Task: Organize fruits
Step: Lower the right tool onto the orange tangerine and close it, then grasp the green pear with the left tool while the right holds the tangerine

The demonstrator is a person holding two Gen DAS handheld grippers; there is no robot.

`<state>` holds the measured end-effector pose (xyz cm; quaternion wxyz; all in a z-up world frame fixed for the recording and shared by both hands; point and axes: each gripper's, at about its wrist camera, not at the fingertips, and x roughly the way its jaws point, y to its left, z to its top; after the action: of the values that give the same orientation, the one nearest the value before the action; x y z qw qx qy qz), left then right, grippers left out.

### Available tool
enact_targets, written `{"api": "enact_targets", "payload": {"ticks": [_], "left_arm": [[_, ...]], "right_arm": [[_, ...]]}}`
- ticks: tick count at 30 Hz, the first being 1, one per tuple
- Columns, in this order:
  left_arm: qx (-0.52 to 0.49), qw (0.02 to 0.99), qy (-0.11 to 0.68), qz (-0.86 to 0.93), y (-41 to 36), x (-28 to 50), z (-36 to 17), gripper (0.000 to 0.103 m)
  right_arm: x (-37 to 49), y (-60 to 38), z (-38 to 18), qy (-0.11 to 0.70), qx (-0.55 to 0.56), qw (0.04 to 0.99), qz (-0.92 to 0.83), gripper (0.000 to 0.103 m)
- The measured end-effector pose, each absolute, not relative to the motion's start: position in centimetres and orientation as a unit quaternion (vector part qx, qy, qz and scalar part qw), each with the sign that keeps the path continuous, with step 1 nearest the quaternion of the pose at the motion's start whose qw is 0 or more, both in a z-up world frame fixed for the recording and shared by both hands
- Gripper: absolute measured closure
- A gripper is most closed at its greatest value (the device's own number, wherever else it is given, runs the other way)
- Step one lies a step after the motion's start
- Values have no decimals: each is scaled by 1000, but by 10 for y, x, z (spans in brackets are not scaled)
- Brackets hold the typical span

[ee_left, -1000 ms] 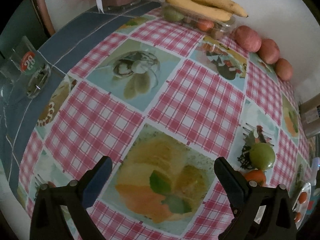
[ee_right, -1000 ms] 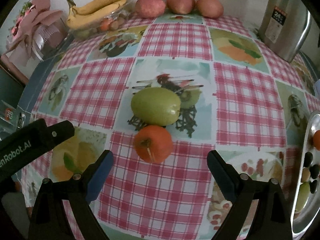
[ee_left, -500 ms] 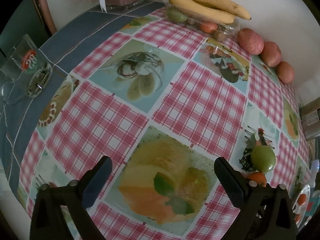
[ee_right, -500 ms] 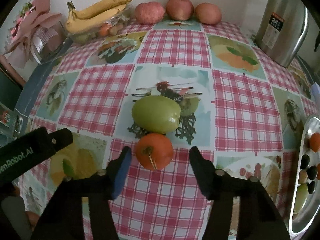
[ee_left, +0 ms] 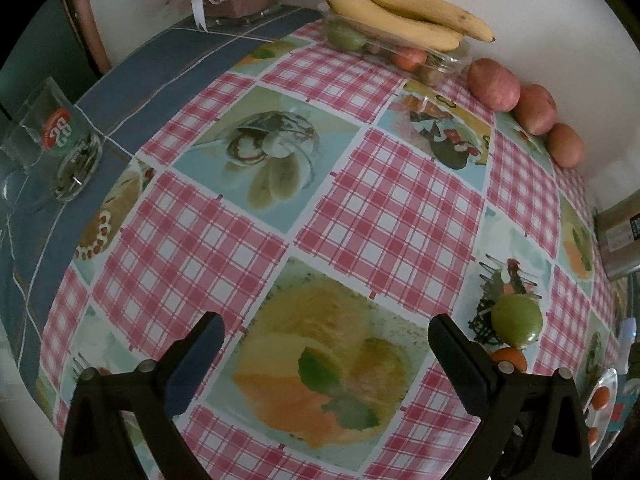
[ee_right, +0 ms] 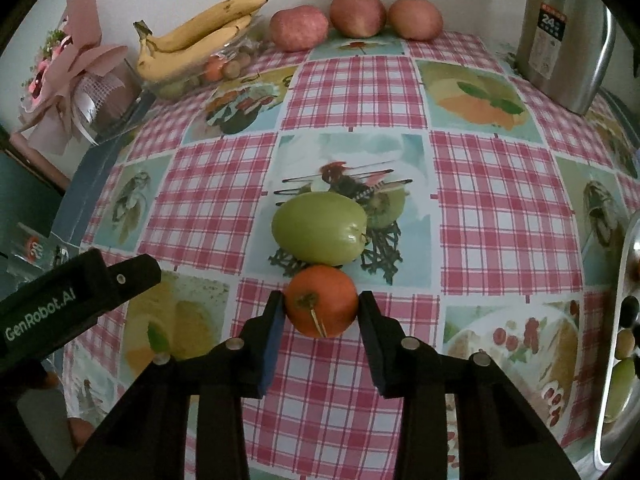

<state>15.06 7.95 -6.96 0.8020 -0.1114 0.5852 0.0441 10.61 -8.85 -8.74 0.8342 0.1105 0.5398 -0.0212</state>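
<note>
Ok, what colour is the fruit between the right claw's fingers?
Orange, with a brownish stem end; the right wrist view shows it best.

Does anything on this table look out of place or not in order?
Two fruits lie loose in the middle of the tablecloth, away from the others: a green fruit and an orange fruit in front of it. The right gripper is closing on the orange one. Nothing looks spilled or damaged.

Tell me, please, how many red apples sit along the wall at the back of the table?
3: left apple nearest the bananas, middle apple, right apple nearest the steel flask. None looks hidden.
</note>
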Motion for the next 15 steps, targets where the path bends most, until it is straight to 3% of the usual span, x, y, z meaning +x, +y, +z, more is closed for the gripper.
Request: {"api": "enact_targets", "payload": {"ticks": [15], "left_arm": [[-104,806,583,23,67,156,-70,0]], "right_arm": [[93,-114,-72,526,127,841,-27,65]]}}
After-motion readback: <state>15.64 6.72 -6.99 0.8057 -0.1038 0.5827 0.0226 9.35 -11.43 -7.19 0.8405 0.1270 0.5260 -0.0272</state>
